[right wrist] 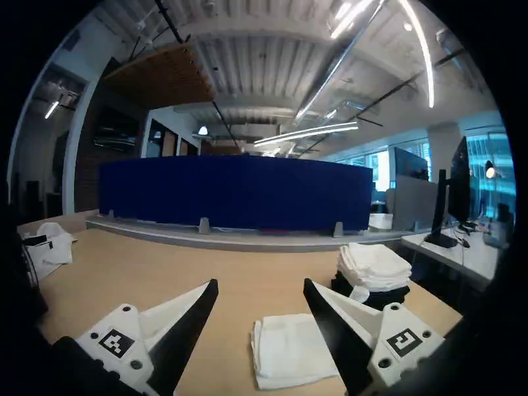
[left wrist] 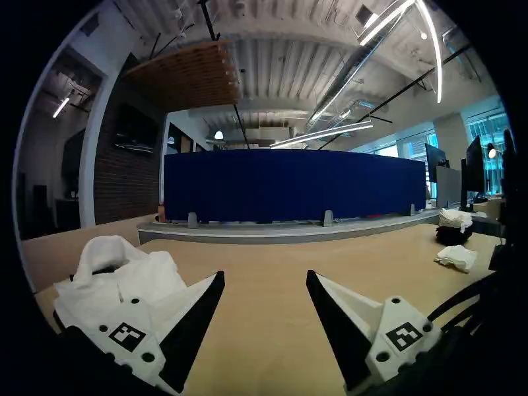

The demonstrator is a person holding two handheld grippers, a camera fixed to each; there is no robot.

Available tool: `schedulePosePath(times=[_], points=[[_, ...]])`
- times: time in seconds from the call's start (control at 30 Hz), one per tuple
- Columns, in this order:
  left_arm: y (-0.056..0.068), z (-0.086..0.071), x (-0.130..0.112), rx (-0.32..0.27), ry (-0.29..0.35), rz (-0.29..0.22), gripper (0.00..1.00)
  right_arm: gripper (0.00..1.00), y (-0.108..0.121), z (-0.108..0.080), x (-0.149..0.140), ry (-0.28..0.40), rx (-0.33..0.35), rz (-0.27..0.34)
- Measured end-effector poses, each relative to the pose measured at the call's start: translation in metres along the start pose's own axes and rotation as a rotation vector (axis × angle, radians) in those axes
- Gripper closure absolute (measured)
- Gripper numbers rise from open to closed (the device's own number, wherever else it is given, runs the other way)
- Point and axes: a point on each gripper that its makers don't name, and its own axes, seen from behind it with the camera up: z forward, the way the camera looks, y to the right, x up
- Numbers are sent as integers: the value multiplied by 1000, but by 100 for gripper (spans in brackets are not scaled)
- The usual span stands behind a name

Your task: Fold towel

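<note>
Two grippers, left gripper (left wrist: 264,274) and right gripper (right wrist: 260,282), both spread wide, holding nothing. One crumpled towel (left wrist: 125,270) sits beside the left's finger. One folded towel (right wrist: 290,350) lies by the right's, one towel stack (right wrist: 373,265) behind it.

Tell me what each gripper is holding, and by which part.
Nothing is held: the left gripper and the right gripper are both open.

The flat folded cloth towel (right wrist: 290,350) is white, the wooden tabletop (right wrist: 152,277) pale tan, the long fabric divider (right wrist: 231,195) deep blue; white plastic fingers (right wrist: 155,322) bear black-and-white square markers.
</note>
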Motion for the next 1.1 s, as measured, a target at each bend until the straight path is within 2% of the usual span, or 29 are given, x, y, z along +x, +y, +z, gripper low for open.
schedulePosePath(times=[0.27,0.77,1.1], points=[[0,0,0,0,0,0,8,0,14,2,-10,31,0,57],[0,-1,0,0,0,0,8,0,5,7,-30,46,31,99],[1,-1,0,0,0,0,8,0,3,4,-37,62,28,73]])
